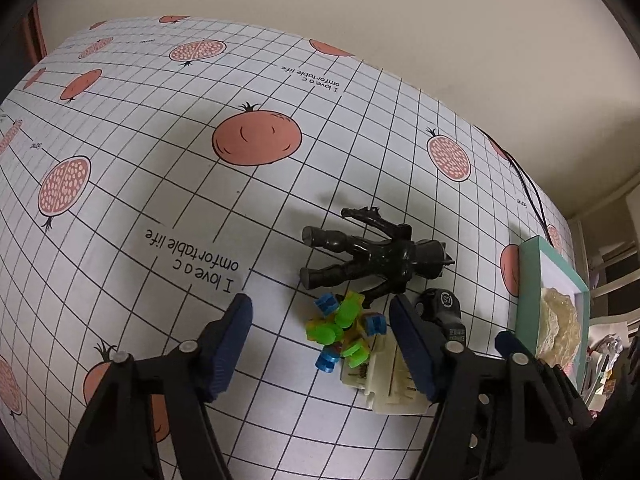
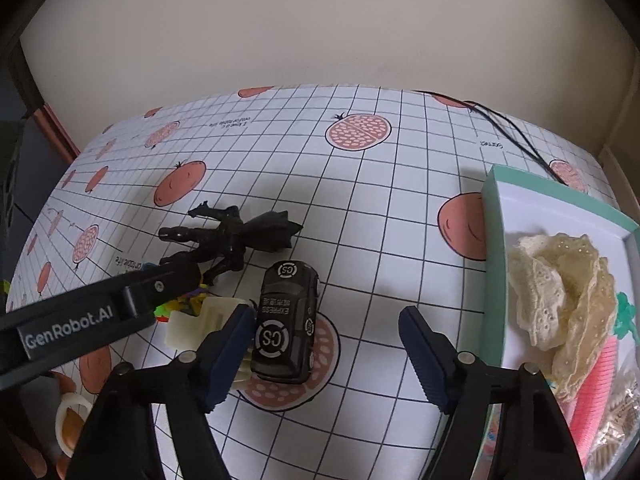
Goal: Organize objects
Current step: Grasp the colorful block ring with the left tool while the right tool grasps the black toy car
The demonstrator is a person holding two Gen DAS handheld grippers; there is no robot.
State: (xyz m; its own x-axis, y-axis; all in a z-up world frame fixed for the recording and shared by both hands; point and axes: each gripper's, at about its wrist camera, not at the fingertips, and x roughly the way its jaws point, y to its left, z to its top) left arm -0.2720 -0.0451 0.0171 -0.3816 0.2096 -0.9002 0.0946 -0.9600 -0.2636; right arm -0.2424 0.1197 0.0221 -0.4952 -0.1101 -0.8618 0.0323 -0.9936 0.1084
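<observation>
Both my grippers hang over the table (image 1: pixel 120 128), which is covered with a gridded cloth printed with pomegranates. My left gripper (image 1: pixel 320 342) has its jaws spread wide, nothing between the pads; the blue pads frame a cluster of green, blue and yellow plastic pieces (image 1: pixel 344 328) lying on the cloth, none of it touched. Just beside that cluster, toward my right pad, sits a cream plastic part (image 1: pixel 384 376), partly hidden behind the pad. Beyond the cluster lies a black toy figure (image 1: pixel 372 258) on its back, limbs splayed, close to the coloured pieces. My right gripper (image 2: pixel 328 344) is also wide open and empty. A black toy car (image 2: pixel 286 324) marked "CS" and "EXPRESS" stands on its wheels between its pads, nearer the left-hand pad; I cannot tell whether that pad touches it. The car rests over a printed pomegranate half, just beside the cream part and near the figure's legs. At the right edge of the table is a mint-green box (image 2: pixel 494 216), open, holding a bundle of cream lace (image 2: pixel 560 288), something pink (image 2: pixel 596 380) and a small green item (image 2: pixel 625 314). In the right wrist view my left gripper's arm, labelled "GenRobot.AI", crosses in from the left above the coloured pieces.
</observation>
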